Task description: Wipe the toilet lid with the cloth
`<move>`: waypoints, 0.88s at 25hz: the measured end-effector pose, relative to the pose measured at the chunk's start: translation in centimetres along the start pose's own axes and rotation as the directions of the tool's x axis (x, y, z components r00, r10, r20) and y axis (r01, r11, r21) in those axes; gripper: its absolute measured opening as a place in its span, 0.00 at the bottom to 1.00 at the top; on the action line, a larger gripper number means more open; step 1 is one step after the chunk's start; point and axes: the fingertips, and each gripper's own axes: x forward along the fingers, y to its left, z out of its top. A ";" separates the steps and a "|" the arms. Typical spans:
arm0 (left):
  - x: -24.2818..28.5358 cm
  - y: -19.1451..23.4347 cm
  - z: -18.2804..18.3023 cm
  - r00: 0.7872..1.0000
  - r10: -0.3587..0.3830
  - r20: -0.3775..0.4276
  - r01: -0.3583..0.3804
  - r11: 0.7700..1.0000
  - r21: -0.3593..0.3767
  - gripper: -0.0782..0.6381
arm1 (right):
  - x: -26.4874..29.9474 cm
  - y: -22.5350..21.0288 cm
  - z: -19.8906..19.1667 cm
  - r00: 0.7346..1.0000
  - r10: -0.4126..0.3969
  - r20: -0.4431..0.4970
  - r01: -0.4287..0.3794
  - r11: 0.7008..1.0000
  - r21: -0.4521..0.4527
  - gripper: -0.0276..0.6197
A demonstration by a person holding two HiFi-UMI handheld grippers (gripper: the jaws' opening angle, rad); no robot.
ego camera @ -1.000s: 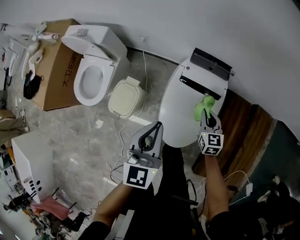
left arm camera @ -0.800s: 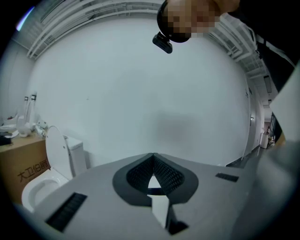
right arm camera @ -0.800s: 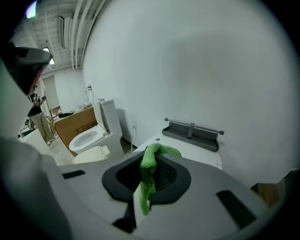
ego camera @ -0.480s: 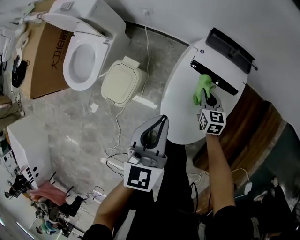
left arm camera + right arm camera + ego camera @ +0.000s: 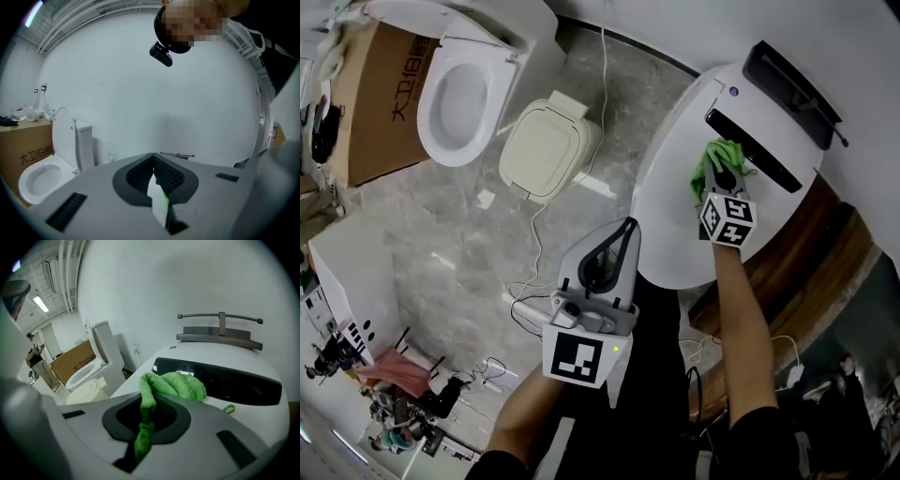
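A white toilet with its lid (image 5: 675, 202) closed stands at the upper right of the head view, a black panel (image 5: 759, 150) across its back. My right gripper (image 5: 722, 178) is shut on a green cloth (image 5: 715, 161) and holds it on the lid just in front of that panel. In the right gripper view the green cloth (image 5: 173, 387) bulges out of the jaws against the dark panel (image 5: 220, 380). My left gripper (image 5: 623, 234) hangs shut and empty in front of the lid, off its near edge; its view looks at a white wall.
A second toilet (image 5: 464, 89) with its seat open stands at the upper left beside a cardboard box (image 5: 370, 103). A cream lid-shaped piece (image 5: 546, 152) and cables (image 5: 539, 281) lie on the grey marble floor. Brown wooden boards (image 5: 811, 281) lie right of the toilet.
My right gripper has pushed the cloth up the lid towards the black panel. The head view has shifted, and the left gripper has stayed in place.
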 end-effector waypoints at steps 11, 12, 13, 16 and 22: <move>0.0 2.4 -0.8 1.000 0.000 -0.011 -0.001 1.000 -0.015 0.12 | 4.4 2.4 3.3 0.999 0.054 0.001 -0.053 0.987 -0.150 0.09; 0.0 2.6 -0.8 1.000 0.002 -0.011 -0.002 1.000 -0.017 0.12 | 4.8 2.7 3.7 0.998 0.064 -0.007 -0.064 0.984 -0.169 0.09; -0.1 2.8 -0.9 1.000 0.003 -0.012 -0.003 1.000 -0.019 0.12 | 5.1 2.9 3.9 0.997 0.074 -0.016 -0.076 0.979 -0.187 0.09; -0.2 3.0 -1.0 1.000 0.007 -0.010 -0.007 1.000 -0.022 0.12 | 5.9 3.6 4.3 0.993 0.106 -0.041 -0.113 0.965 -0.239 0.09; -0.7 3.1 -1.3 1.000 0.009 -0.013 -0.009 1.000 -0.019 0.12 | 6.2 5.5 3.8 0.972 0.203 -0.116 -0.232 0.893 -0.387 0.09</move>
